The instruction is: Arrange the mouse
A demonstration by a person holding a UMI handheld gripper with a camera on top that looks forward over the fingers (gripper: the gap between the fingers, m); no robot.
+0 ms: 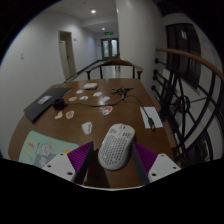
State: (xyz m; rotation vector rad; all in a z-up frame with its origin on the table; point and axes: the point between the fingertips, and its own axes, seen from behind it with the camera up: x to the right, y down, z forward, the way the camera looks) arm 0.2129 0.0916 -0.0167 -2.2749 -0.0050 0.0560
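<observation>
Hovering low over the table (140,100), the gripper (112,163) points its 2 fingers at a white mouse (117,146) that lies between the purple pads, its near end almost level with the fingertips. The fingers stand wide, with a gap showing on each side of the mouse, so nothing is gripped yet and the mouse rests on the wood by its own weight.

To do this step well, I would judge that the fingers should ease forward until the pads flank the widest part of the shell, then close evenly so the mouse does not twist or skid on the smooth top.

Beyond the fingers the brown table carries a small white cup (87,127), several scattered white bits, a sheet of paper (152,118) off to the right, a small dark object (123,93) farther on and a dark laptop (45,101) far to the left. Past the table a railing (190,90) curves along the right, and a pale corridor leads to a door (108,47) under ceiling lights.
</observation>
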